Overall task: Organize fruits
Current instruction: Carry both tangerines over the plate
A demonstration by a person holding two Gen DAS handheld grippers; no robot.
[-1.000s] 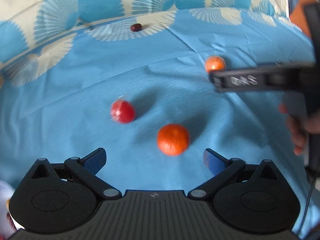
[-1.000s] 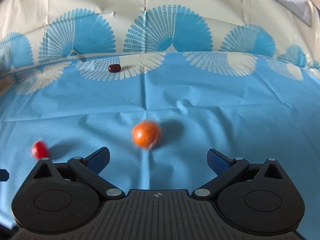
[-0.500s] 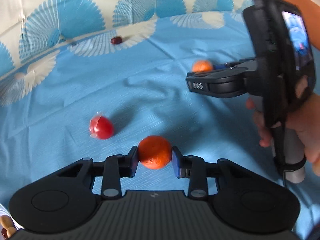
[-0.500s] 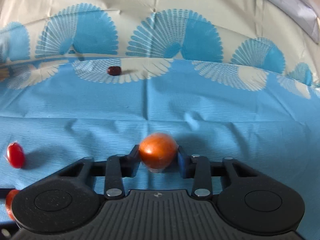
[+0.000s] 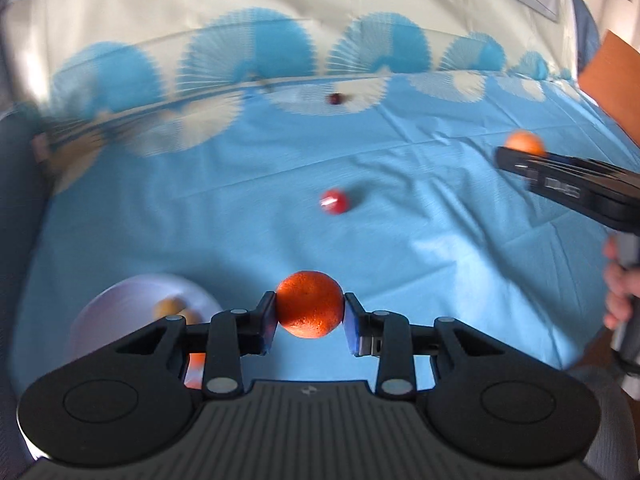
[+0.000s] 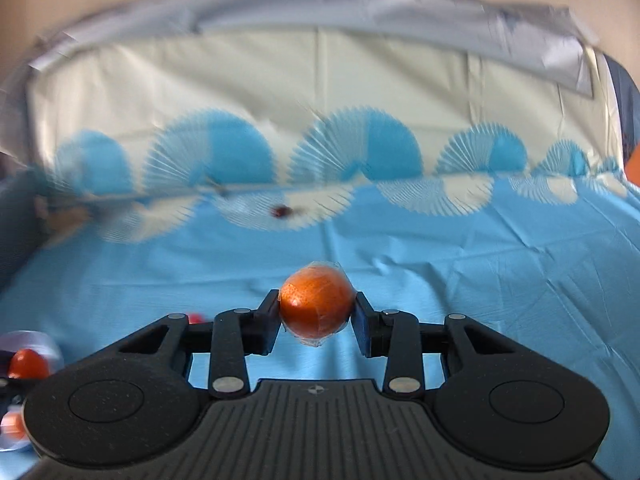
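My left gripper (image 5: 309, 320) is shut on an orange mandarin (image 5: 310, 304) and holds it above the blue cloth, just right of a white plate (image 5: 100, 308) that holds some fruit. My right gripper (image 6: 317, 316) is shut on a second orange mandarin (image 6: 316, 306) wrapped in clear film, lifted off the cloth; it also shows at the right of the left wrist view (image 5: 524, 142). A red tomato (image 5: 334, 202) lies mid-cloth. A small dark fruit (image 5: 335, 99) lies far back, also seen in the right wrist view (image 6: 280, 211).
The blue tablecloth (image 5: 440, 248) has fan patterns along its far edge. The white plate with an orange fruit shows at the lower left of the right wrist view (image 6: 28, 360). An orange board (image 5: 612, 80) stands at the far right.
Both grippers closed on their mandarins and have lifted them off the cloth. The left view has swung left, bringing the white plate into sight.
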